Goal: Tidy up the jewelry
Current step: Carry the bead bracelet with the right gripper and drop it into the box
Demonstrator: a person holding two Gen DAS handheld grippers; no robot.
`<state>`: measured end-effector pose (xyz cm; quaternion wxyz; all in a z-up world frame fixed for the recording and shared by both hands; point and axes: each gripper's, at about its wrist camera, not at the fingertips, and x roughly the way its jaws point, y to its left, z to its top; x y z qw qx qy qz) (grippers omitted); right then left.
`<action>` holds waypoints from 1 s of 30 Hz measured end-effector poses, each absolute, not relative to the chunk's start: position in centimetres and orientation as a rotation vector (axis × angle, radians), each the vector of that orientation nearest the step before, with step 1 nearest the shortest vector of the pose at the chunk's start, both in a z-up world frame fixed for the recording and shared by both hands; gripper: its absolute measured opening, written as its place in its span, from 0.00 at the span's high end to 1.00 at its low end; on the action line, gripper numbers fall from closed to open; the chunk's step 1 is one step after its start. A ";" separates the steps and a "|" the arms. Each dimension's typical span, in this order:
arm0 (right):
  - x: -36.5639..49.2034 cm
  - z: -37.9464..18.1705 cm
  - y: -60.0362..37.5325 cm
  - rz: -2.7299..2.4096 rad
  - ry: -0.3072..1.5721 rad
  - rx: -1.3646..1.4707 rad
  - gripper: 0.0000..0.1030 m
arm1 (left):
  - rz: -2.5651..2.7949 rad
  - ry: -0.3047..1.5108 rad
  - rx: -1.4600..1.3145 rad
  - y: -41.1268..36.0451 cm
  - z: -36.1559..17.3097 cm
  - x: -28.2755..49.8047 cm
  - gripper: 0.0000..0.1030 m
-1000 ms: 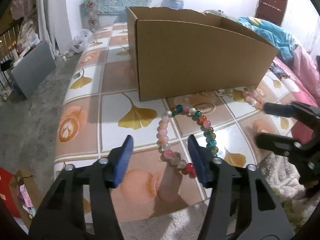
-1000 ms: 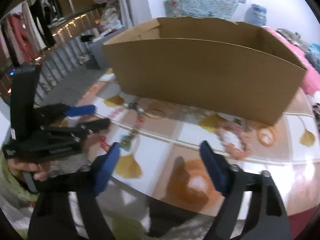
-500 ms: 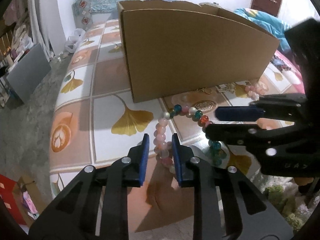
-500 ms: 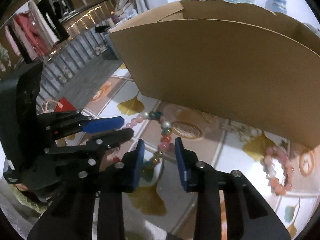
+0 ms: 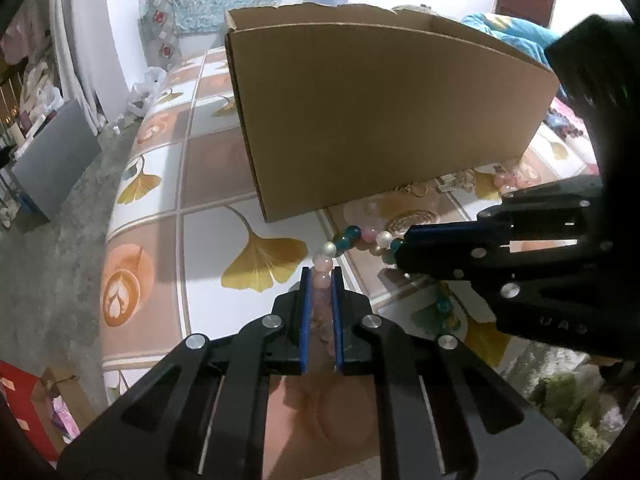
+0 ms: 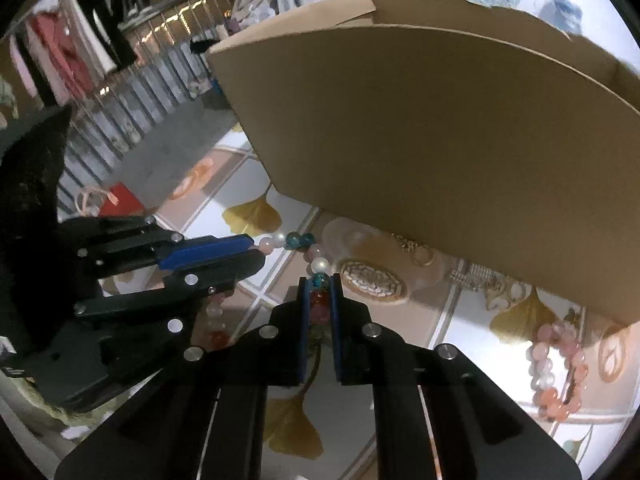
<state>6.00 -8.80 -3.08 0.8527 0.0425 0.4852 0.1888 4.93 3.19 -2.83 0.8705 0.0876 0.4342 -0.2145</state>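
A string of multicoloured beads [image 5: 352,240] lies in a loop on the tiled tabletop, just in front of a cardboard box [image 5: 380,120]. My left gripper [image 5: 321,276] is closing on the loop's left side, with pink beads pressed between its blue pads. My right gripper [image 6: 320,280] is closing on the loop's right side, with a teal and a red bead [image 6: 318,298] between its pads. The two grippers sit close together: the right gripper [image 5: 404,248] shows in the left wrist view, and the left gripper [image 6: 256,250] shows in the right wrist view. The near part of the loop is hidden under the fingers.
The box [image 6: 440,140] stands tall right behind the beads. At its foot lie an oval brooch [image 6: 374,278], a thin gold chain [image 6: 416,250] and a pink bead bracelet [image 6: 556,368]. The table edge [image 5: 116,216] drops to the floor on the left.
Both grippers went from wide open to closed around the bead string. The right gripper came in from the right until it stood next to the left one.
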 end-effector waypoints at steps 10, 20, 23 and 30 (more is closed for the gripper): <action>2.6 1.6 -10.9 0.416 0.893 0.161 0.90 | -0.517 0.785 0.086 3.9 3.4 1.4 0.92; 0.9 10.5 -12.8 0.450 0.648 0.090 0.91 | -0.595 0.557 0.110 2.3 13.0 0.5 0.92; 2.3 13.4 -13.7 0.467 0.597 0.092 0.90 | -0.605 0.505 0.126 1.5 15.4 1.8 0.92; 8.6 16.0 -16.9 0.499 0.635 0.153 0.90 | -0.598 0.481 0.130 0.0 17.5 6.7 0.92</action>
